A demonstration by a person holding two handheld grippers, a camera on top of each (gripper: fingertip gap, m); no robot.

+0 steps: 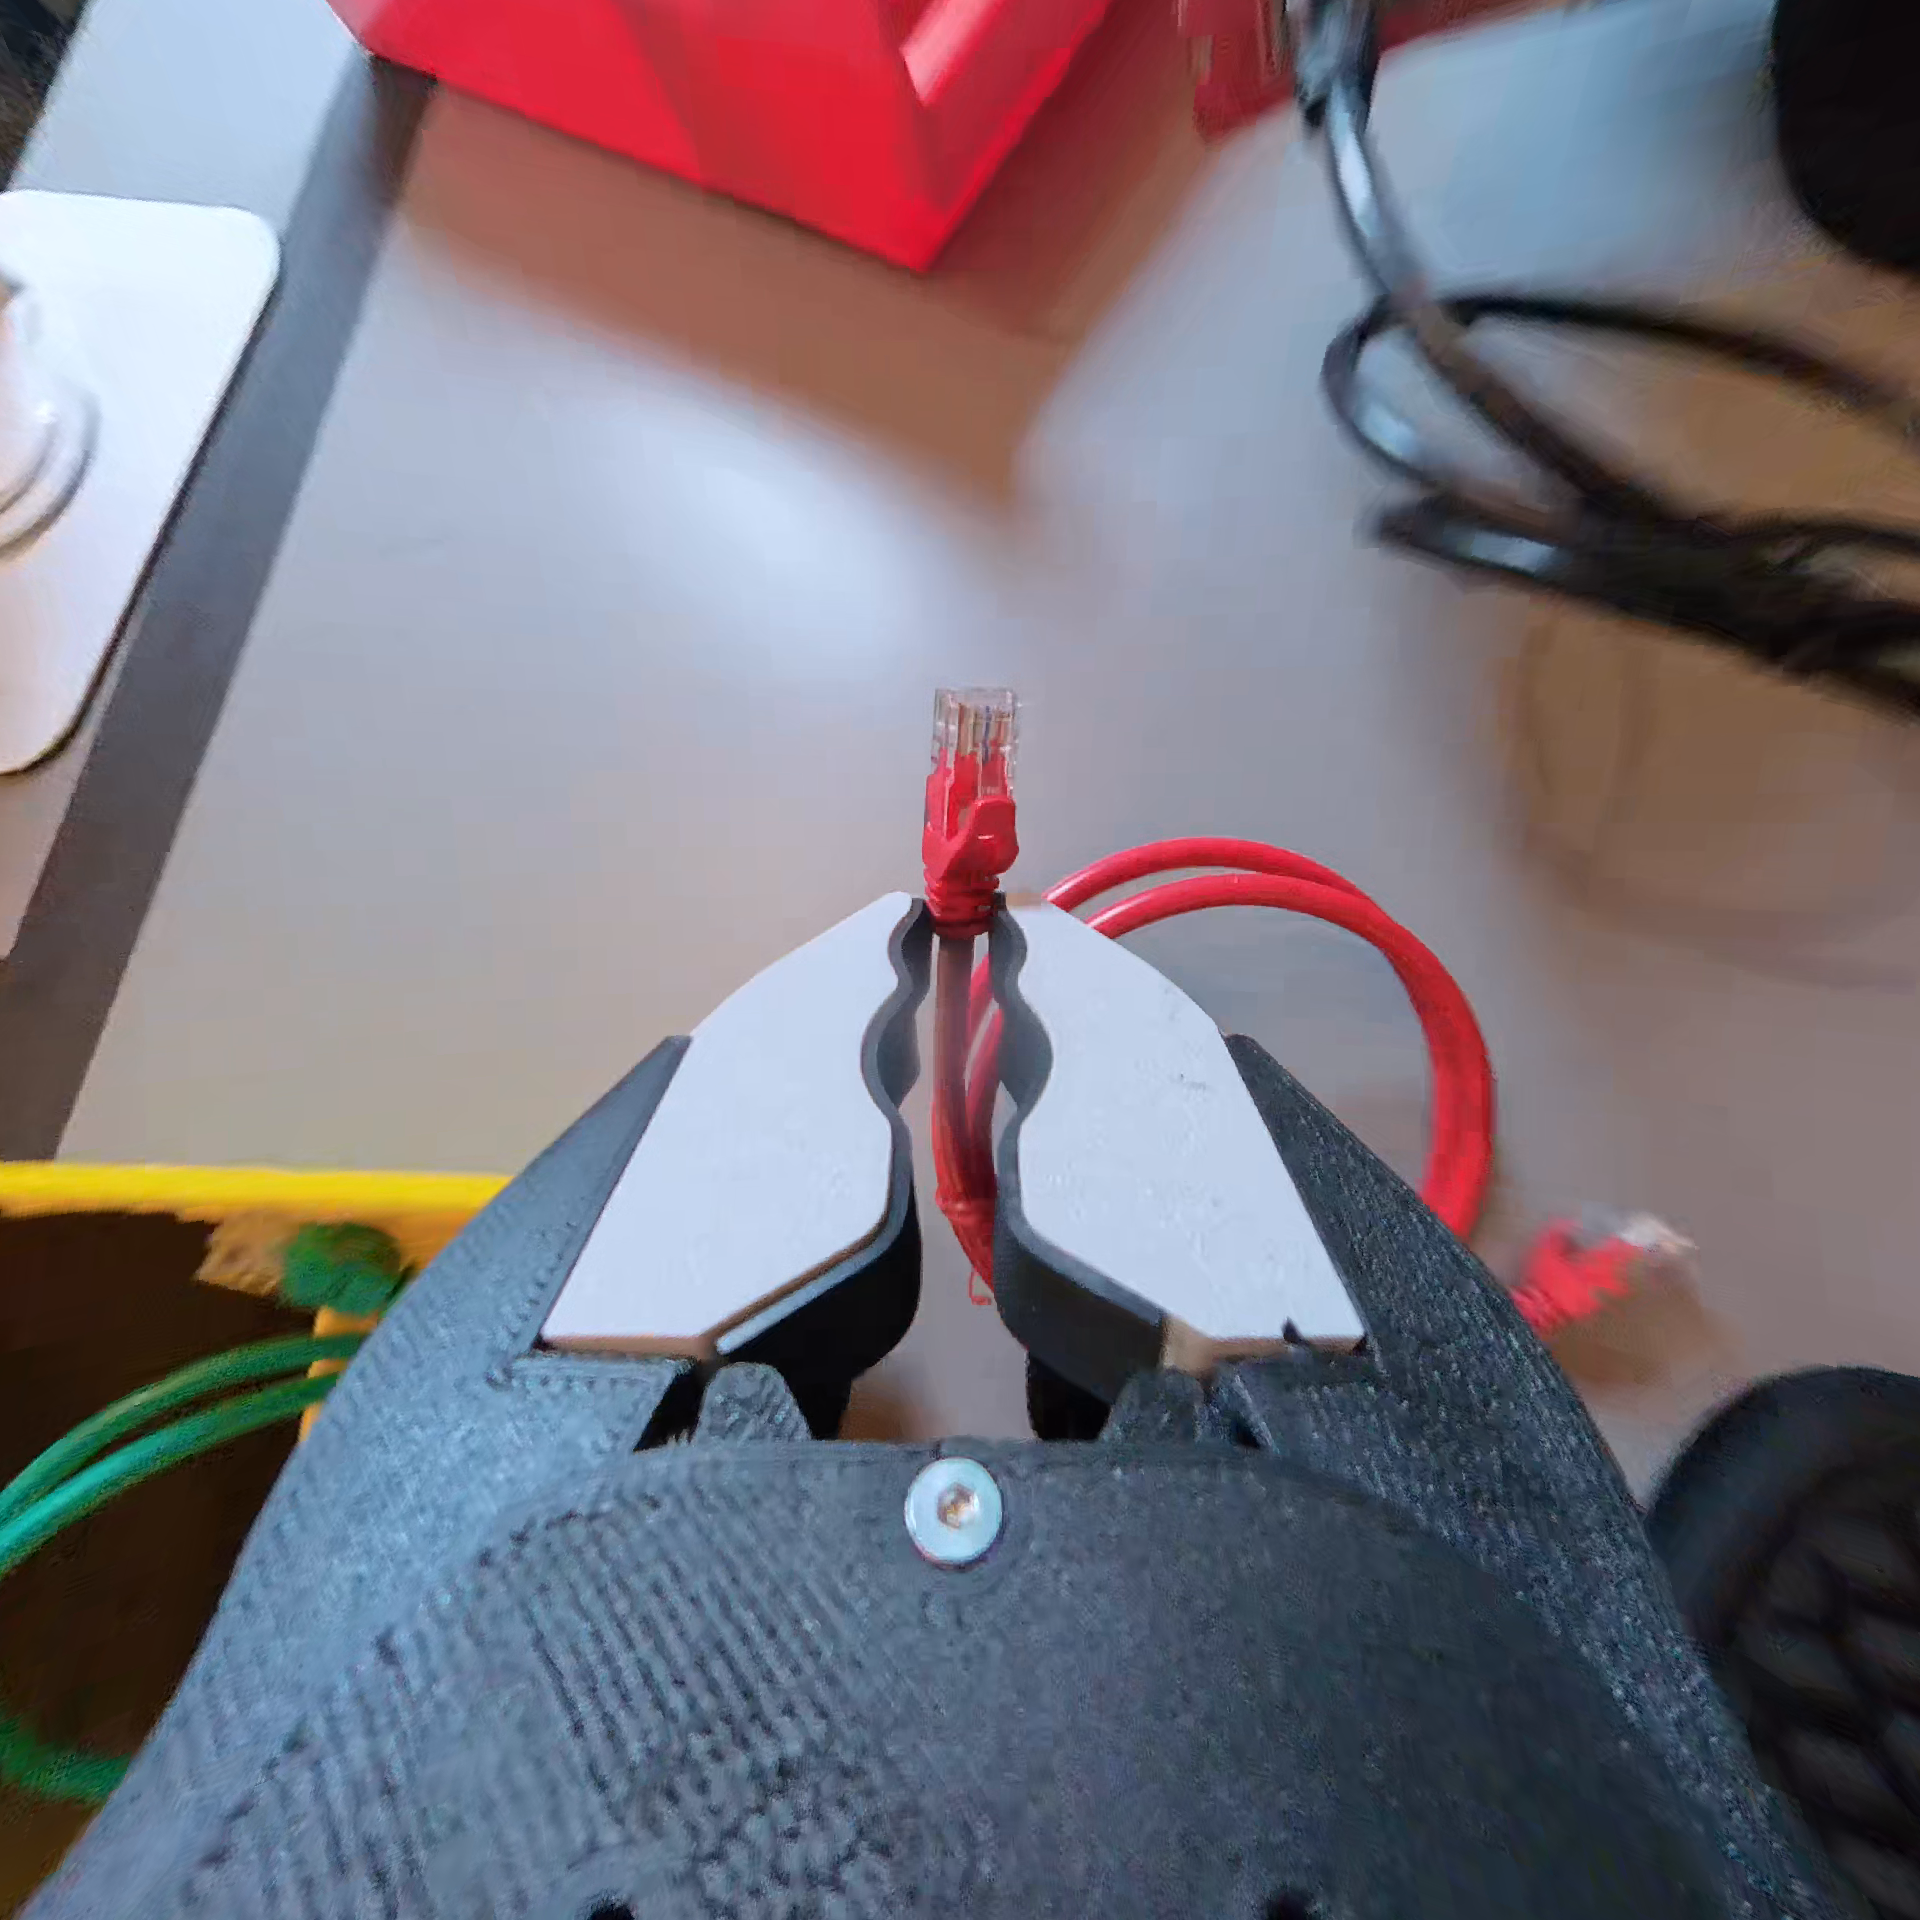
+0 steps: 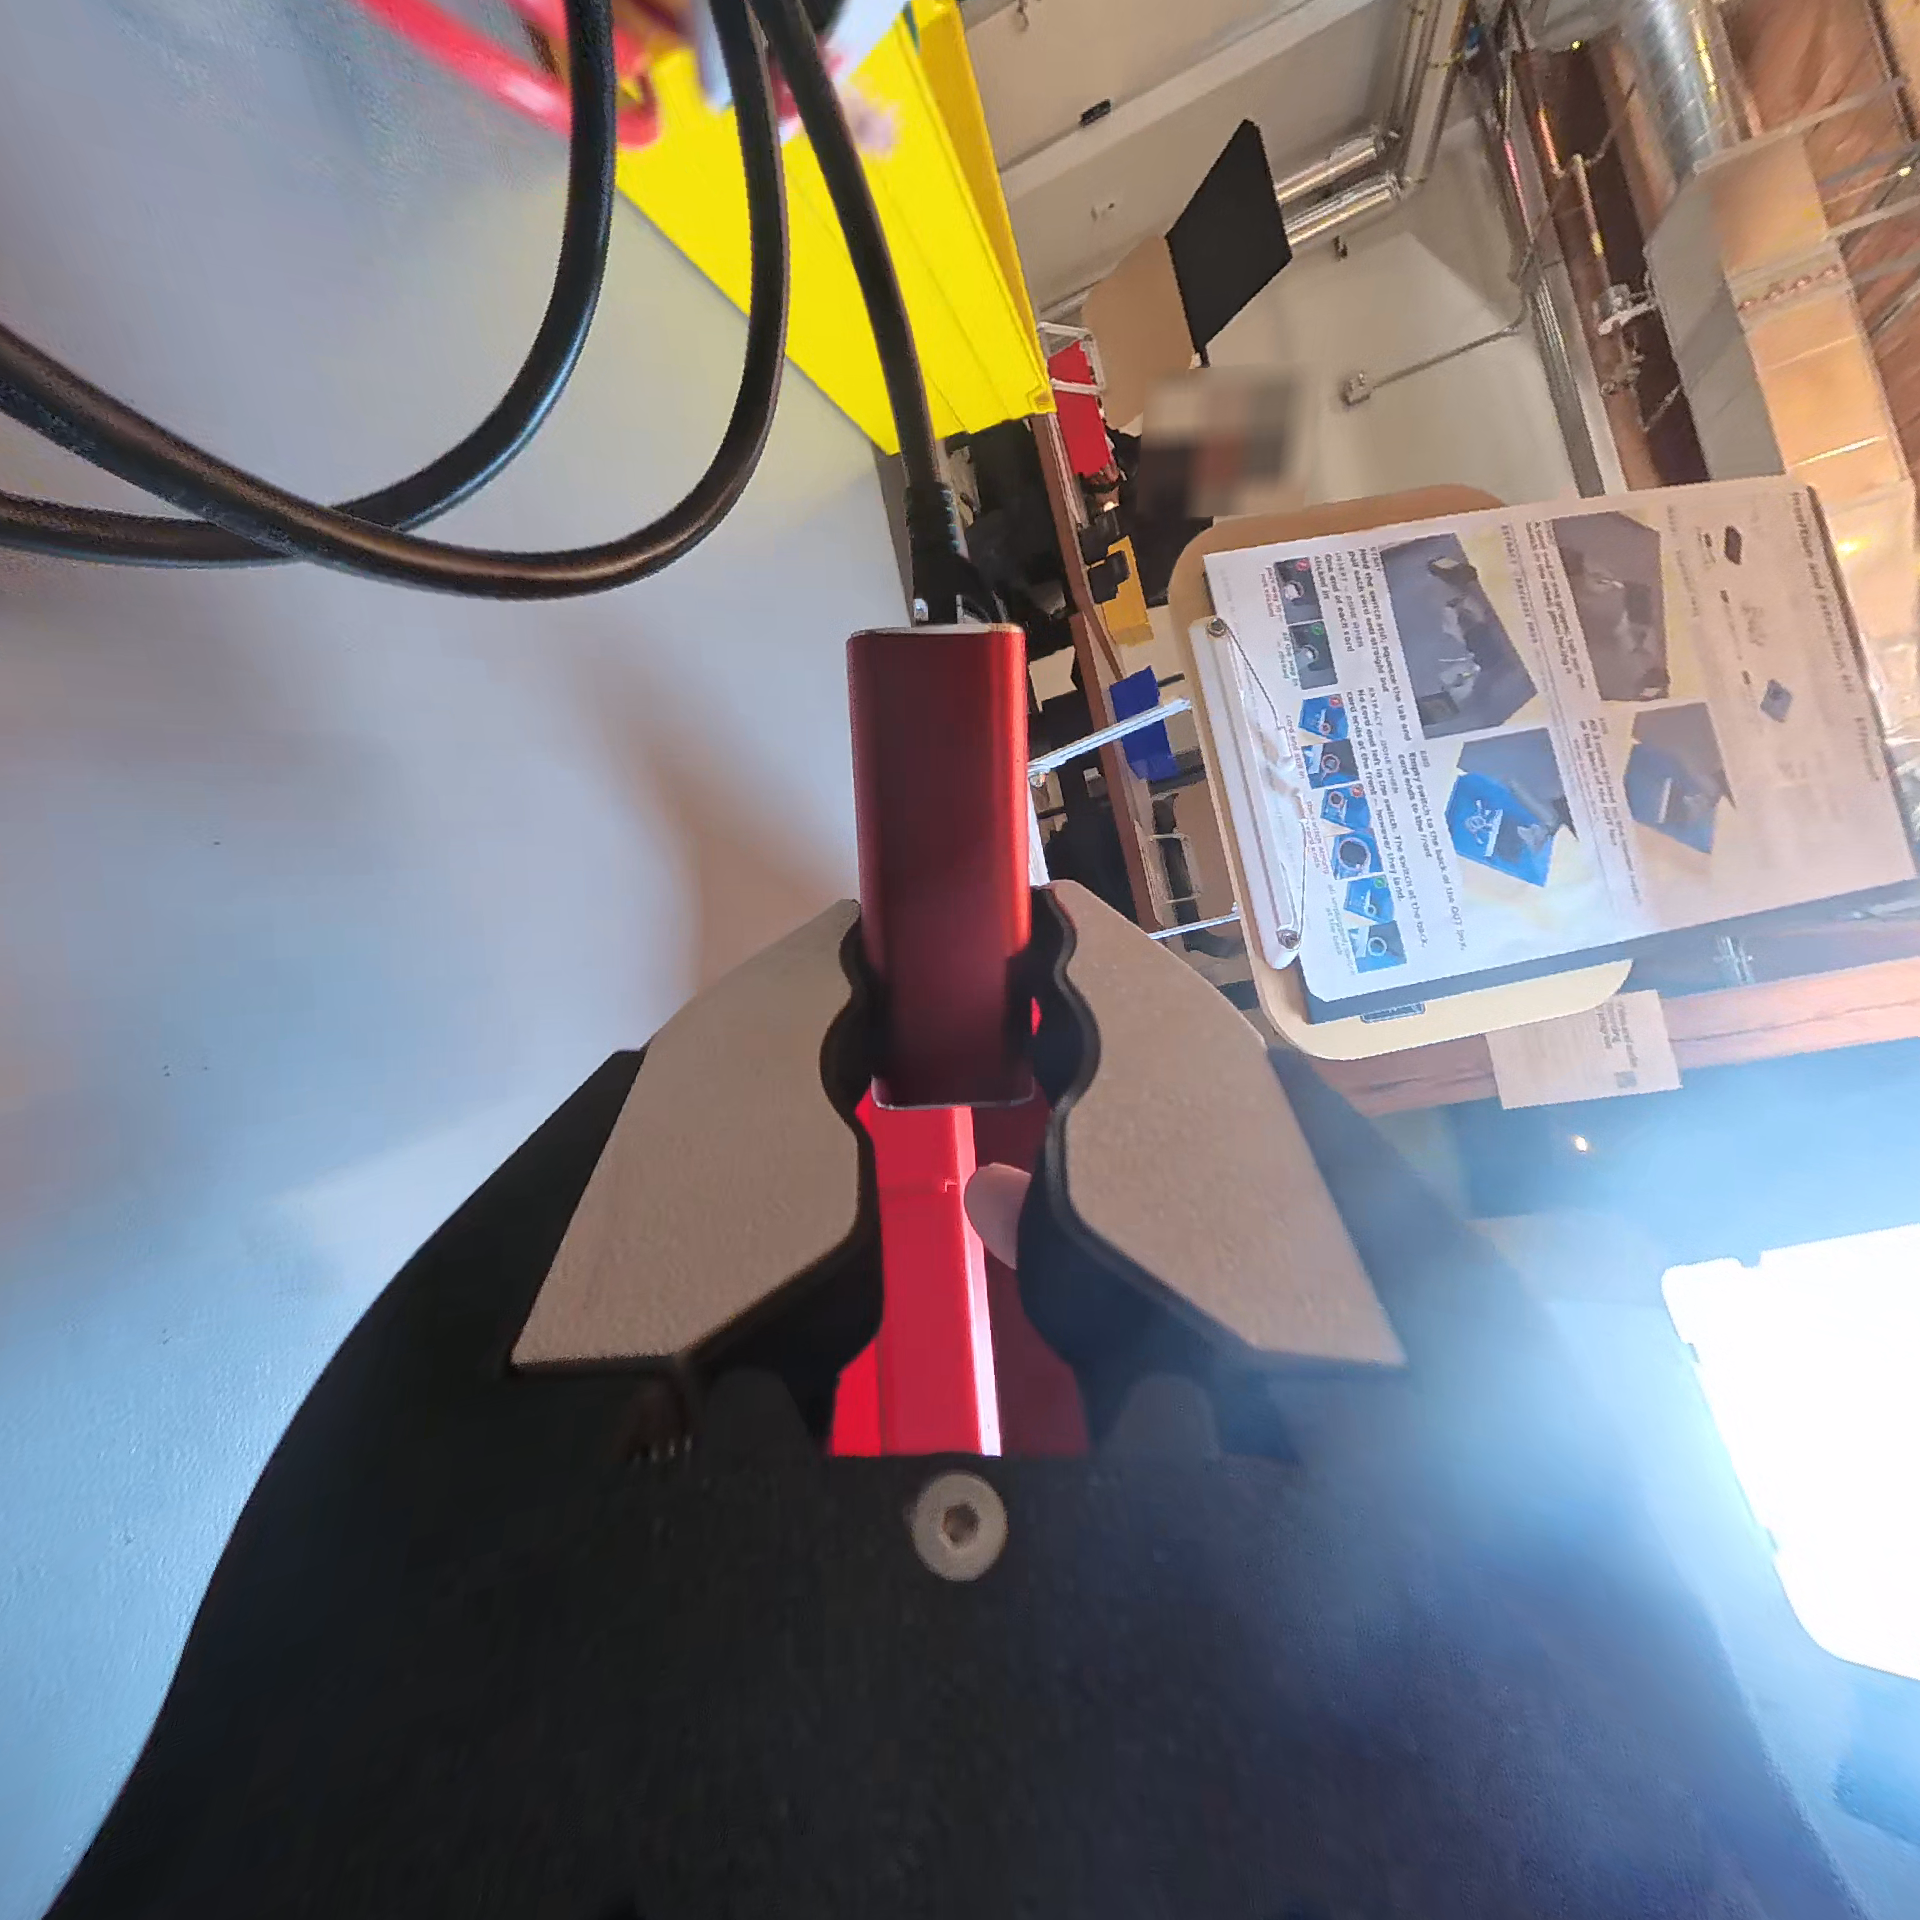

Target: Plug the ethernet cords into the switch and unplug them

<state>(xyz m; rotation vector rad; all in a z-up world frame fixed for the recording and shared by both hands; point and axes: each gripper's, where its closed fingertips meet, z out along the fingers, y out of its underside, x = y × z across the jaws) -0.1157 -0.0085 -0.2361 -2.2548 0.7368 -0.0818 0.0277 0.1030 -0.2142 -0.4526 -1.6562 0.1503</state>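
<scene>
Between the left gripper's (image 1: 961, 920) tips sits a red ethernet cord (image 1: 1439, 1023), pinched just behind its clear plug (image 1: 975, 727), which points to 12 o'clock over the grey table (image 1: 623, 582), while the rest loops out to 3 o'clock and its blurry other plug (image 1: 1579, 1262) lies around 4. The right gripper (image 2: 945, 935) is clamped on the red switch (image 2: 935, 831), which sticks out toward 12 with a black cord (image 2: 862, 260) plugged into its far end. Further out: a yellow bin (image 1: 249, 1184) with a green cord (image 1: 156, 1413) at 8 o'clock in the left view, a red box (image 1: 748, 94) at 12.

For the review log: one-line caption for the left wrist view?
Left gripper shut on red cord, plug pointing forward over the table.
</scene>
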